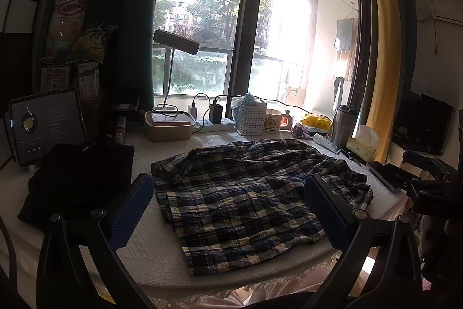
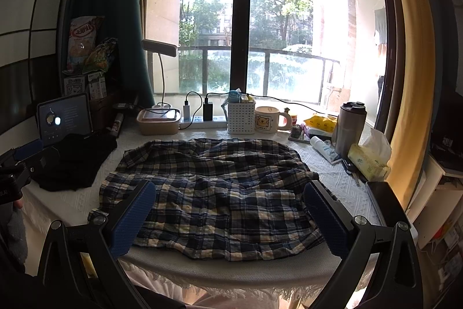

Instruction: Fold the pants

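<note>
Daylight from a tall window (image 2: 240, 28) is thrown across a bench (image 2: 72, 201) covered with a white textured cloth. Nearest the cameras, the left gripper (image 1: 230, 210) is held with its blue-padded fingers (image 1: 131, 212) spread wide and nothing between them, above the near edge of the bench; the right gripper (image 2: 230, 215) is likewise held wide open and empty. Between and beyond both sets of fingers, the plaid pants (image 2: 208, 193) are seen spread out and rumpled over the middle of the bench, their near hem reaching close to the bench's near edge. To the left of the pants, just beside them, a dark folded garment (image 2: 75, 161) is laid. Behind it, at the far left, a tablet (image 2: 65, 118) with a lit screen is propped upright. Along the far edge, below the window, a lidded box (image 2: 157, 120), a power strip (image 2: 202, 122) with chargers plugged in, a white perforated basket (image 2: 241, 118) and a mug (image 2: 270, 119) with a bear picture are lined up from left to right. At the far right, a steel tumbler (image 2: 348, 128) is stood beside a tissue pack (image 2: 369, 158). A desk lamp (image 2: 159, 48) rises over the box.
</note>
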A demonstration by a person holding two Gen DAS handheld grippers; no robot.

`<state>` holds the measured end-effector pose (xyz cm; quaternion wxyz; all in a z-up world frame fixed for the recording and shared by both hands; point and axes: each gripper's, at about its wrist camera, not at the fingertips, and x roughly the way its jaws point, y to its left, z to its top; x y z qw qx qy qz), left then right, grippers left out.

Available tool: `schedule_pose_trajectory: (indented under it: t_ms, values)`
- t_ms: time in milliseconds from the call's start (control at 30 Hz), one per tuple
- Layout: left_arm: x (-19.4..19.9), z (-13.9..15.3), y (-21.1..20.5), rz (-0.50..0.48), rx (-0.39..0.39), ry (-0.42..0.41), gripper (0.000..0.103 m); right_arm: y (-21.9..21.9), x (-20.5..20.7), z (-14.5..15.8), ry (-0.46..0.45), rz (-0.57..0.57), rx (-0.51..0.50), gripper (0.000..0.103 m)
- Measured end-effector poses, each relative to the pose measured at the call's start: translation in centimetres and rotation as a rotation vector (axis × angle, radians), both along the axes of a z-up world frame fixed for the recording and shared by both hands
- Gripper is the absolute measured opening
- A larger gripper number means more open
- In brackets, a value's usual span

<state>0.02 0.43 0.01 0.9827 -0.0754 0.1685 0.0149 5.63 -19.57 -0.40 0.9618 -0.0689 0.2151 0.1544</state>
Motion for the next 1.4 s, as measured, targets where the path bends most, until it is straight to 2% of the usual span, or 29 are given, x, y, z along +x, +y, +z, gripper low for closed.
schedule_pose_trajectory:
  t_ms: [1400]
  values:
    - [0.17, -0.06, 0.08, 0.015, 0.025, 0.006, 0.102, -0.06, 0.48, 0.06, 0.014, 0.008, 0.0, 0.103]
